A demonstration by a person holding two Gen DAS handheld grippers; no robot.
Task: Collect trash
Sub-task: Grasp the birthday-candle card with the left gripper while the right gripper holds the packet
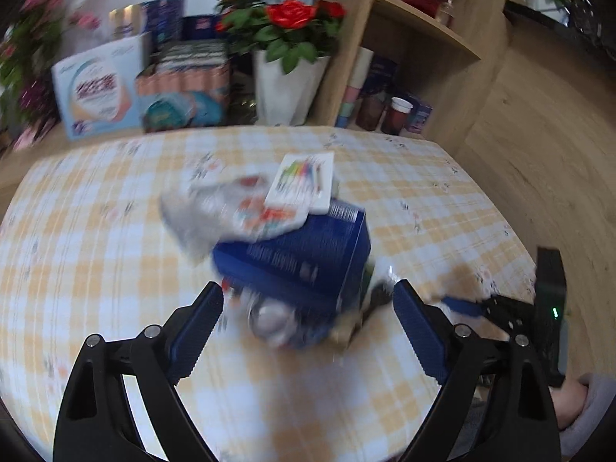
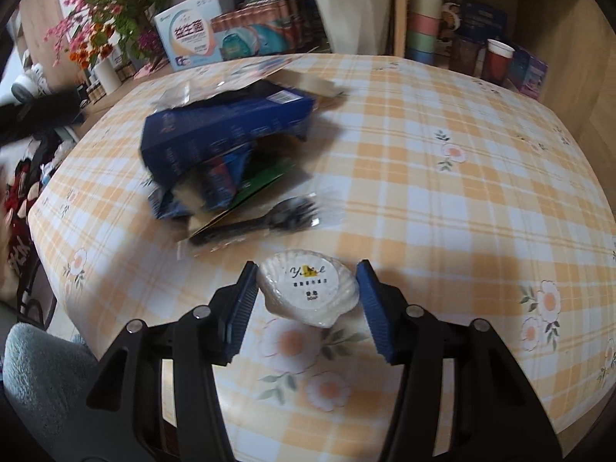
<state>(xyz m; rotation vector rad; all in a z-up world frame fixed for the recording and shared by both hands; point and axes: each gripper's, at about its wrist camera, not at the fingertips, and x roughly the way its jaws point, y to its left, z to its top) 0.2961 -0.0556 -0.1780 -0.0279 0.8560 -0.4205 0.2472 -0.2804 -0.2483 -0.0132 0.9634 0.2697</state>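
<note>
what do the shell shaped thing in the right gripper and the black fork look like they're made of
Shell-shaped packet: looks like white pleated paper or film wrap, matte, round printed label reading soap; probably a wrapped soap bar. Black fork: apparently plastic, slightly glossy, sealed in a clear shiny wrapper.

Home; checked tablecloth (image 2: 423, 146); potted roses (image 1: 285, 11)

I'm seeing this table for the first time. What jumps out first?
A heap of trash mid-table, topped by a crumpled blue box, with a wrapped black fork lying just in front of it. Nearer, the right gripper holds a white shell-shaped soap packet between its pads. Red roses stand behind the checked tablecloth.
</note>
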